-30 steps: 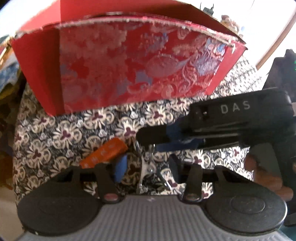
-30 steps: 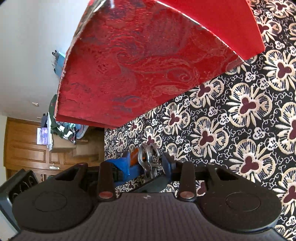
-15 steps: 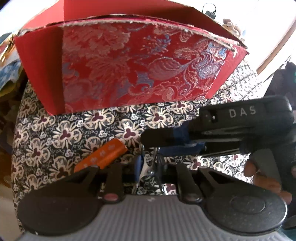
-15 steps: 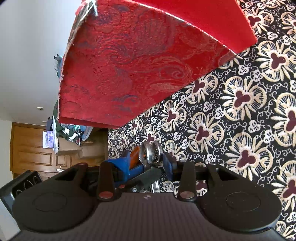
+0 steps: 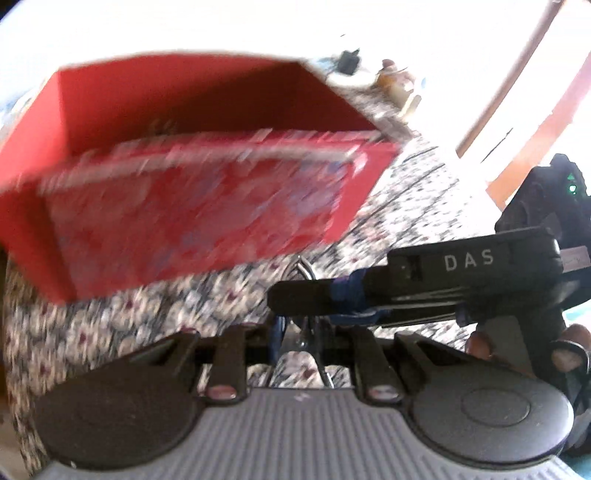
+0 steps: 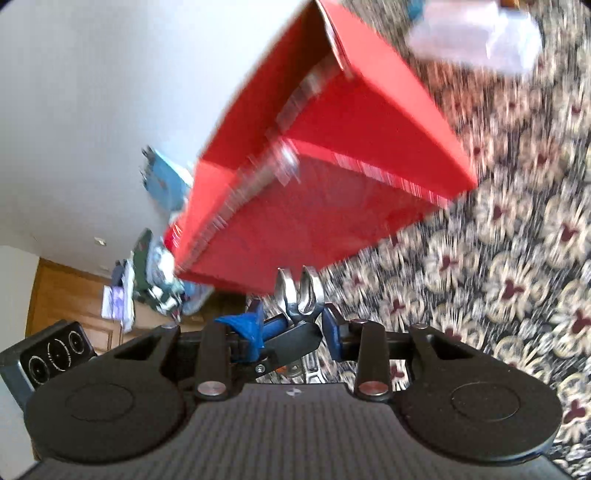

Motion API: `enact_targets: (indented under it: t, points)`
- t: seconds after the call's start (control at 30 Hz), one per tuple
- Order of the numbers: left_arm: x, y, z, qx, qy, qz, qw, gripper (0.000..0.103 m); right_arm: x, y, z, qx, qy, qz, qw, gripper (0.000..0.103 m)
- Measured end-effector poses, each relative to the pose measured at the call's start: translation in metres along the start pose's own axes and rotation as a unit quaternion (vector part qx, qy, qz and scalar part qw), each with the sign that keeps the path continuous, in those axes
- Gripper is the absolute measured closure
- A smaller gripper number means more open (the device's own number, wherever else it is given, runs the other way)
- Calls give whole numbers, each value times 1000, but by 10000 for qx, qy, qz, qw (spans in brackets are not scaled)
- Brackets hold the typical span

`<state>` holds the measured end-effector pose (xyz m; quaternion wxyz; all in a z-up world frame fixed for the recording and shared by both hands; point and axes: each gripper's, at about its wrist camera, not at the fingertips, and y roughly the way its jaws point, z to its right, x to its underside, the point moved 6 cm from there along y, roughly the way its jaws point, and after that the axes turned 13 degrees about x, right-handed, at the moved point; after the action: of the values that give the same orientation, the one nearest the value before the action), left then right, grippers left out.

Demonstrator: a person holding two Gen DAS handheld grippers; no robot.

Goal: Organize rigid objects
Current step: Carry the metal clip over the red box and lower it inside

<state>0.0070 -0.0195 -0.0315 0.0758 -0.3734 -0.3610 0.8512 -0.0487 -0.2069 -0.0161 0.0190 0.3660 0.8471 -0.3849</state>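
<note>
A red brocade box (image 5: 192, 206) with an open top stands on the floral cloth (image 5: 122, 332), also in the right wrist view (image 6: 325, 206). My left gripper (image 5: 299, 339) is shut on a shiny metal clip (image 5: 304, 295). My right gripper (image 6: 295, 325) is closed around the same metal clip (image 6: 299, 291) from the side; its fingers (image 5: 369, 299) cross in front of the left one. Both hold the clip a little above the cloth, in front of the box. The views are motion blurred.
The floral cloth (image 6: 498, 277) covers the surface around the box. A pale blurred object (image 6: 476, 33) lies at the far right of the box. Clutter and a wooden door (image 6: 74, 295) are off the edge.
My left gripper closed on the clip. Both grippers lifted with the clip, so the box's open inside now shows. The orange object on the cloth has dropped out of view.
</note>
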Motion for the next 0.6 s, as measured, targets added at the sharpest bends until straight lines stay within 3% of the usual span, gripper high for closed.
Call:
enact_targets:
  t: [0.17,0.3,0.47,0.6]
  points:
    - [-38,-11,27,194,561,358,9976,90,-36,-24,-25,-82,-329,625,9975,86]
    - [-76,-21,34,296,811,689,9939,90,-70,-19,-49,-77,-619,855,9944,86]
    - [-118,-27,26,169,910,948,9912,90,-103,16,-74,49,-881,748,9933,87]
    - [-146,-17,5,-6,796,878,9930,90,-126,46,-81,350,-1046,398,9931,88]
